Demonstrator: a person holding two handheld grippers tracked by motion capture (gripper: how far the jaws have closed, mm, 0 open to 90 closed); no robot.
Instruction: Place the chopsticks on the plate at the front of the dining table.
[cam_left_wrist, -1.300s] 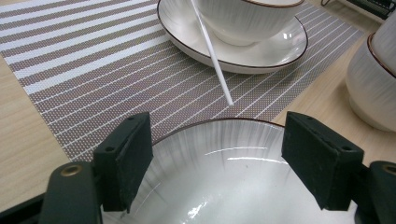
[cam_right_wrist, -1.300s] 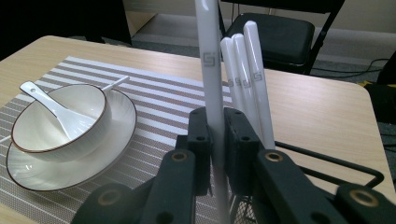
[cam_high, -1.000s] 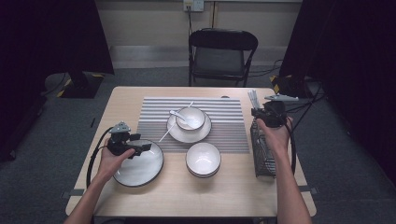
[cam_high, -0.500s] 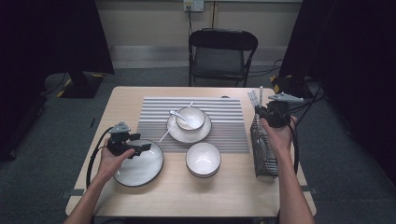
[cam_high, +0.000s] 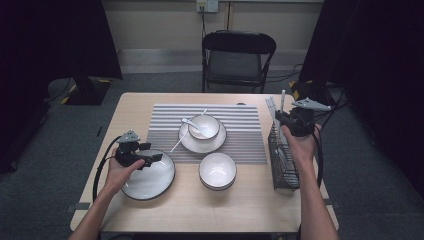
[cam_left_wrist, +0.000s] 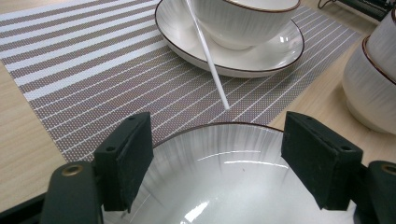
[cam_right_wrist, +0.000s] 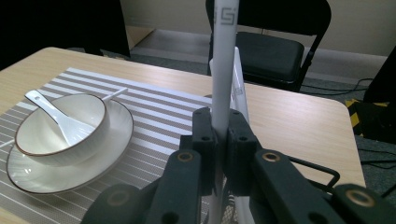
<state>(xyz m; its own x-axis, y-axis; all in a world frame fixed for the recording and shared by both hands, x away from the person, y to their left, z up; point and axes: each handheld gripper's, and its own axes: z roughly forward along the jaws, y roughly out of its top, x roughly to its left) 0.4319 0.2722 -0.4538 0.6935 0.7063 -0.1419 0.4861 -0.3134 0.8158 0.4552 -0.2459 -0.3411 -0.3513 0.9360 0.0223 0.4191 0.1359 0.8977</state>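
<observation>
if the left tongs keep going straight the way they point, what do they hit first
Probably the white chopstick lying on the striped placemat, then the saucer under the bowl. The left tongs sit open over the shallow plate. Depth is hard to judge.

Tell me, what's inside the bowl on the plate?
A white spoon lies in the bowl, its handle resting on the rim. Otherwise the bowl looks empty, though the spoon covers a patch of the bottom. The plate sits beneath it.

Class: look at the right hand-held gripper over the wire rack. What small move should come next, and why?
Probably lift straight up. The right hand-held gripper is shut on a white chopstick standing upright, its lower end seemingly still down in the wire rack, so it should clear the rack's rim before moving toward the dishes.
</observation>
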